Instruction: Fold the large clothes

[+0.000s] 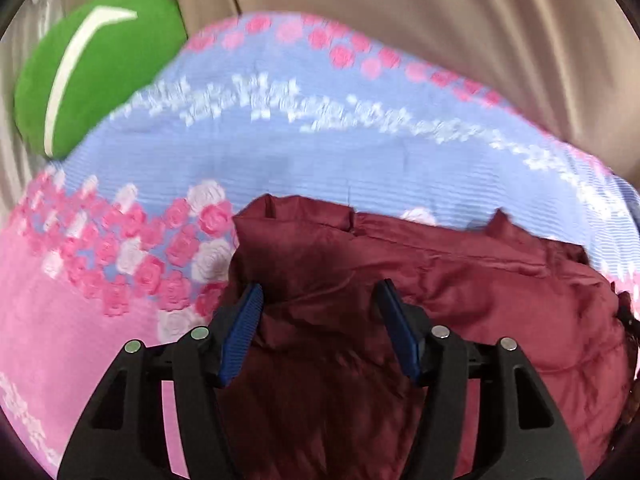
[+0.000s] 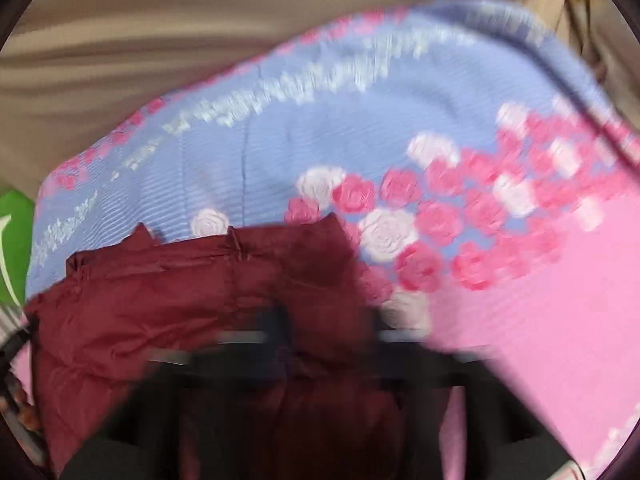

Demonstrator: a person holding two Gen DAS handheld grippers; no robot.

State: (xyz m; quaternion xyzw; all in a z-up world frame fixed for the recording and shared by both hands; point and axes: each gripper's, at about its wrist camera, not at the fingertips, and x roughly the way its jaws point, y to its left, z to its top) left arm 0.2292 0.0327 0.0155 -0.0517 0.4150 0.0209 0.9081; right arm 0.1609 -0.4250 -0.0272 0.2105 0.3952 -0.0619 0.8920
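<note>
Over floral bedding, left gripper straddles maroon jacket, fingers apart; right gripper too blurred to tell.

A bed cover spreads across the scene, pale blue on its far part and pink on its near part, with bands of pink and white roses and white lettering. Beyond its far edge hangs beige fabric in soft vertical folds, like a curtain. At the far left a green cushion with a white curved stripe lies touching the cover's edge.
</note>
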